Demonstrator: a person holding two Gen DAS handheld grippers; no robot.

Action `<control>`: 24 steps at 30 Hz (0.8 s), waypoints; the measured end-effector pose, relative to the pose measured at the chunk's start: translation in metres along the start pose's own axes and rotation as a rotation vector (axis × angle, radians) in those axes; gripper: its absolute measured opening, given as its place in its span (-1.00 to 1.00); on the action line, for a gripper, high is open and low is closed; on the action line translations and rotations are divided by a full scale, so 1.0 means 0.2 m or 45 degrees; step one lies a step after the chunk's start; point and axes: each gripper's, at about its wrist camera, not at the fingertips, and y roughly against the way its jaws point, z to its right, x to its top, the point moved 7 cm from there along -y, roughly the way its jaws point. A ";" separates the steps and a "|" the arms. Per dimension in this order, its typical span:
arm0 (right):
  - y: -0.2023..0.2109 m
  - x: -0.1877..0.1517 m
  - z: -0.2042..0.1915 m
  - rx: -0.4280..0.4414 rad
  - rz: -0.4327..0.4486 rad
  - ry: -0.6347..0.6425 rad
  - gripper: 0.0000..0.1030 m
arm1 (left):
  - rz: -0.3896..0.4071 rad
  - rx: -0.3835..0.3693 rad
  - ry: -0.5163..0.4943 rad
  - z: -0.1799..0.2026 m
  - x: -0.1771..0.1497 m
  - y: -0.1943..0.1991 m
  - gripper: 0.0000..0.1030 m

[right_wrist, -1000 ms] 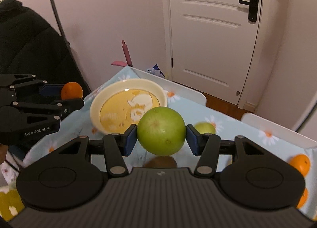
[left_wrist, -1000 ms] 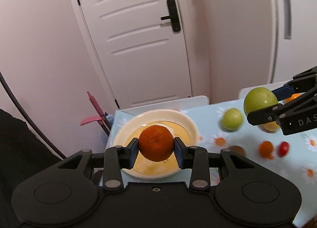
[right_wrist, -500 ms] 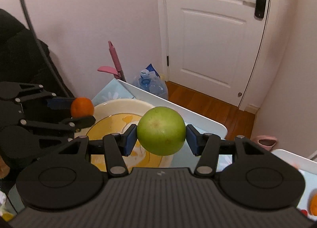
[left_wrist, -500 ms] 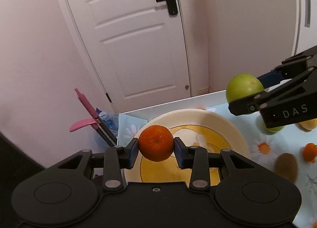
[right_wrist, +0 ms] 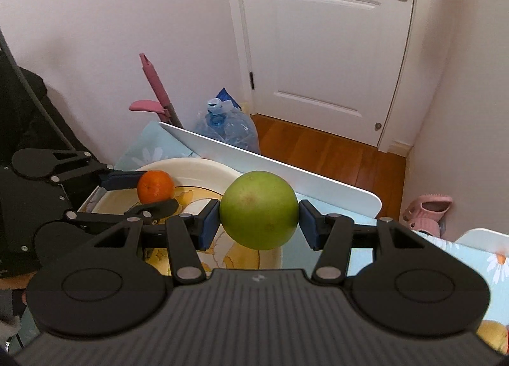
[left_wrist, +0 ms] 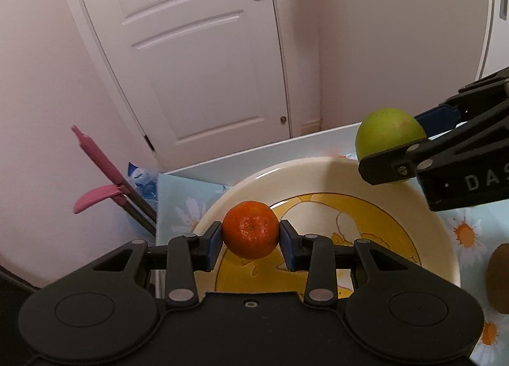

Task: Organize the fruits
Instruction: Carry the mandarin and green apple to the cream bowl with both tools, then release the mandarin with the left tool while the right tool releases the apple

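Observation:
My left gripper (left_wrist: 250,238) is shut on a small orange mandarin (left_wrist: 250,229), held above the near left rim of a cream plate (left_wrist: 426,222) with a yellow picture. My right gripper (right_wrist: 259,222) is shut on a large green apple (right_wrist: 259,209), held over the plate's far right rim. In the left wrist view the green apple (left_wrist: 386,135) hangs at the right, above the plate's edge. The right wrist view shows the mandarin (right_wrist: 156,186) in the left gripper over the plate (right_wrist: 206,168).
The plate sits on a daisy-print tablecloth (left_wrist: 467,232) near the table's white far edge (right_wrist: 286,172). A brown kiwi (left_wrist: 499,277) lies to the right of the plate. Beyond the table are a water jug (right_wrist: 227,125), a pink mop handle (right_wrist: 156,82) and a white door (left_wrist: 191,47).
Both grippers have moved forward and down toward the plate, each keeping its fruit. The plate now looks much larger and lies under both fruits.

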 end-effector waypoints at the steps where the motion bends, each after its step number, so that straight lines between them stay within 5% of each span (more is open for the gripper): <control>1: 0.00 0.00 0.00 -0.003 0.000 -0.004 0.32 | -0.005 -0.006 -0.003 0.00 0.00 -0.01 -0.18; 4: 0.02 0.00 0.00 -0.013 -0.001 -0.013 0.32 | -0.010 -0.019 -0.004 0.01 0.00 -0.03 -0.12; 6: 0.02 0.01 0.00 -0.016 0.000 -0.015 0.32 | 0.008 -0.025 0.002 -0.01 0.01 -0.02 0.68; 8: 0.03 0.01 0.00 -0.015 0.002 -0.007 0.32 | 0.053 -0.016 0.004 -0.01 0.02 0.02 0.94; 24: -0.01 -0.01 -0.12 0.099 -0.035 0.167 0.32 | -0.020 0.015 0.100 -0.01 -0.12 0.29 0.96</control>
